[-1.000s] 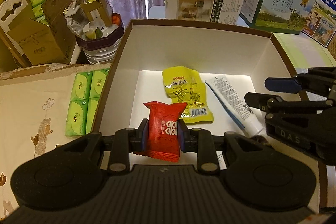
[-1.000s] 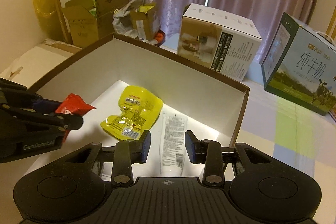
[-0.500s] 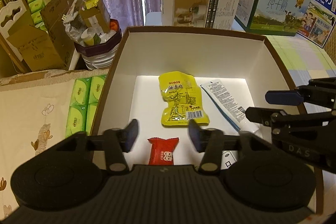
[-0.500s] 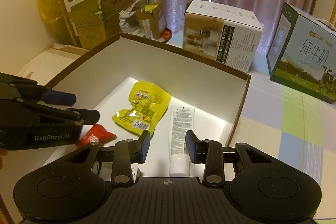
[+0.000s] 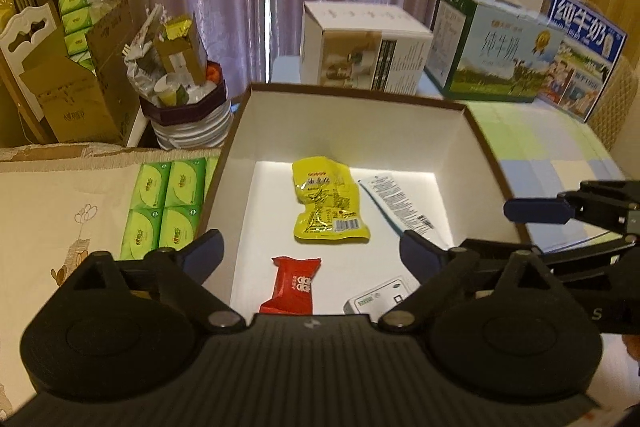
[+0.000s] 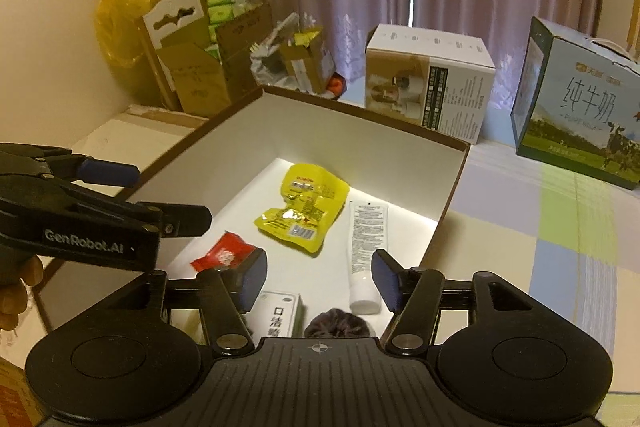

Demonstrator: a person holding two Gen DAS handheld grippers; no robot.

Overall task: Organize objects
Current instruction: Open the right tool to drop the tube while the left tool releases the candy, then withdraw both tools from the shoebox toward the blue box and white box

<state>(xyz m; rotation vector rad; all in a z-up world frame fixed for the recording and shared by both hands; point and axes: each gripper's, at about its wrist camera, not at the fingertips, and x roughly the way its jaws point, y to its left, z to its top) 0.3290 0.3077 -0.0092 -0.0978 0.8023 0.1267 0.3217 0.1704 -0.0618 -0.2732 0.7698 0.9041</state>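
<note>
Green tissue packs (image 5: 164,203) are lying on the cream cloth left of the shallow white box with a brown rim (image 5: 352,131). Inside it, going left to right, a red candy wrapper (image 5: 294,285) is resting near the front, a yellow snack pouch (image 5: 326,205) is sitting mid-floor, and a white tube (image 5: 396,205) is lying along the right wall. The left gripper (image 5: 312,255) is hovering wide and empty above the candy; the right gripper (image 6: 318,277) is also gaping, holding nothing. A small white carton (image 6: 282,313) and a dark round thing (image 6: 336,323) are peeking out, cut off by the right gripper's body.
</note>
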